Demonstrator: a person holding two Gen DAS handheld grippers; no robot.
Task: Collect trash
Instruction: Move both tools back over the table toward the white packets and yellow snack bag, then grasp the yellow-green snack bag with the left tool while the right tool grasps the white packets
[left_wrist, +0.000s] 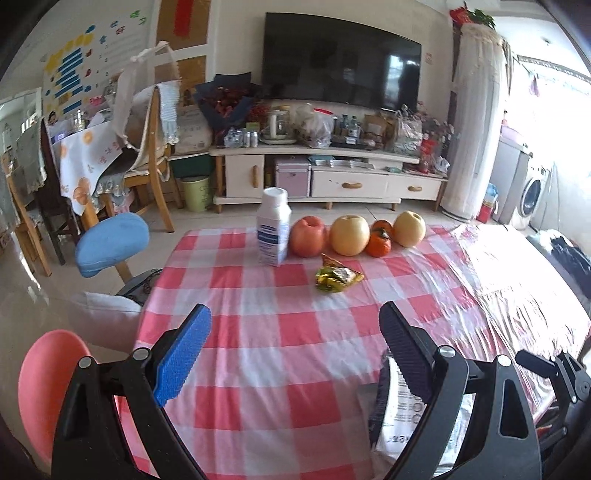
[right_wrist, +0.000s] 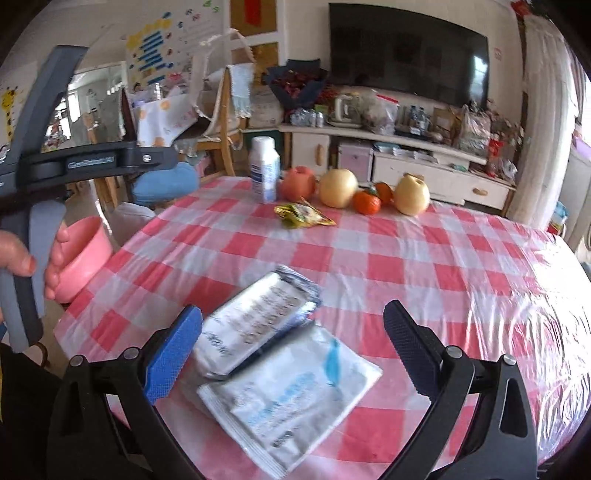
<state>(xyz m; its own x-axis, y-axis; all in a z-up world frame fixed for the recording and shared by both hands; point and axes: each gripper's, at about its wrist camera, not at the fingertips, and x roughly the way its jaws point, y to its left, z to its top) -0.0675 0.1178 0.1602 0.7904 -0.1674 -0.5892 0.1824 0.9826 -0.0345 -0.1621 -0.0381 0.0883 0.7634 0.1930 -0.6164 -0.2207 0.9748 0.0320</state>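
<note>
Two flat white-and-silver wrappers (right_wrist: 273, 354) lie overlapped on the red checked tablecloth, right in front of my right gripper (right_wrist: 293, 350), which is open and empty above them. One wrapper (left_wrist: 399, 417) shows in the left wrist view behind the right finger. My left gripper (left_wrist: 295, 347) is open and empty over the cloth. A crumpled yellow-green wrapper (left_wrist: 338, 275) (right_wrist: 301, 216) lies further off, before the fruit. A white bottle (left_wrist: 274, 230) (right_wrist: 265, 168) stands at the far edge.
A row of apples and oranges (left_wrist: 351, 236) (right_wrist: 338, 188) sits at the far edge. A pink bin (left_wrist: 48, 380) (right_wrist: 83, 258) stands off the table's left side. A blue chair (left_wrist: 110, 242), wooden chairs and a TV cabinet (left_wrist: 325, 177) lie beyond.
</note>
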